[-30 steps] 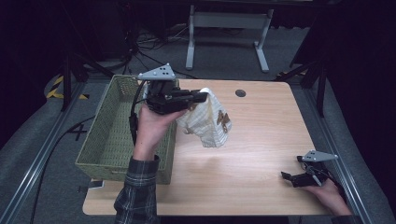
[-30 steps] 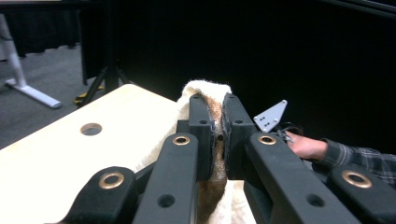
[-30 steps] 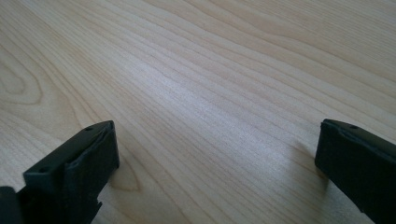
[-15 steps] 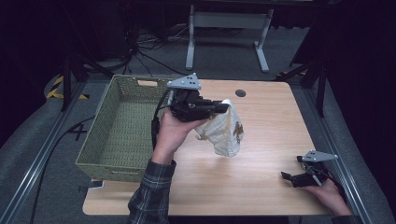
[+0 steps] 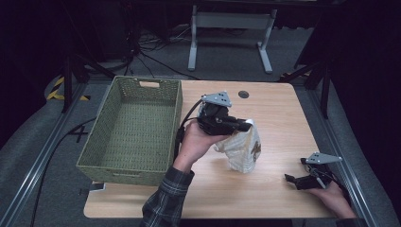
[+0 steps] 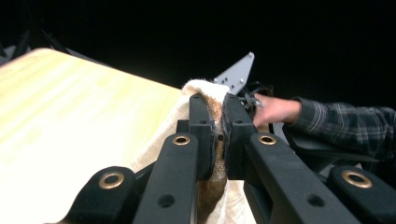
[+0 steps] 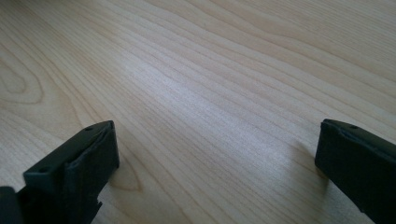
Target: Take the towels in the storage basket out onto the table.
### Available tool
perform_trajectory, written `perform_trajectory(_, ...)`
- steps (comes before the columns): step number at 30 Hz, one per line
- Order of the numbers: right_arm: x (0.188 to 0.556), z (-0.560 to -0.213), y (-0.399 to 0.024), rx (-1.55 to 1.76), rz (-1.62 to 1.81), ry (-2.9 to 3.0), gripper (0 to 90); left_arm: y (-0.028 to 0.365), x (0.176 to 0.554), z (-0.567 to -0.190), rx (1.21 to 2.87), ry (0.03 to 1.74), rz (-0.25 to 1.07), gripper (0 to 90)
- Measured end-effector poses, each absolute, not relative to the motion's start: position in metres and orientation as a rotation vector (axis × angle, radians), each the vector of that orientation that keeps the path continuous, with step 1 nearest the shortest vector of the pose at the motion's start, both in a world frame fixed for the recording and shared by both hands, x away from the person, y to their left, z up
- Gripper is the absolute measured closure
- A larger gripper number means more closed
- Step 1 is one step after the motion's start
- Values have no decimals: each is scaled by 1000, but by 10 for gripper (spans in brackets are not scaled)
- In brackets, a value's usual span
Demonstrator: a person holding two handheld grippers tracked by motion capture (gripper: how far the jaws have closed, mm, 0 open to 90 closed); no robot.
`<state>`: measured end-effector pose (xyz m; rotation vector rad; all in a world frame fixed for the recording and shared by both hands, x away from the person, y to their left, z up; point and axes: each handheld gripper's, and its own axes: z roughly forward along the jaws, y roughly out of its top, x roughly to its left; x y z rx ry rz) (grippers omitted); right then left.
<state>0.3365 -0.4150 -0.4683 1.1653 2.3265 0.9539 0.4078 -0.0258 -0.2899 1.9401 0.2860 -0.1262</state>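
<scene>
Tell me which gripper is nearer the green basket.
Left. The left gripper, clamped on a cream cloth, is just right of the basket; the right gripper rests open near the table's far right edge.

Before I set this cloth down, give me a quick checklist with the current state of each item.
1. Grip on the cloth: ok. The left gripper has its jaws clamped on a fold of it.
2. Cloth clear of the table: cannot tell. It hangs below the jaws and its lower end looks at or near the wood.
3. Cloth clear of the wicker basket: ok. It hangs over the table to the right of the basket's rim.
4. Right gripper out of the way: ok. It rests at the table's near right corner, jaws open, nothing between them.
5. Landing spot: ok. Bare wood lies under and around the cloth.
</scene>
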Motion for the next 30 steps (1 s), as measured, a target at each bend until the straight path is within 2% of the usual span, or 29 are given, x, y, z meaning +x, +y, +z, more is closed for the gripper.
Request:
perform_trajectory(14, 336, -468, -415, 1168, 954, 2328, 0, -60, 407, -330, 2048, 256, -186, 852)
perform_trajectory(30, 336, -468, -415, 1166, 954, 2327, 0, -63, 409, -383, 2201, 324, -201, 851)
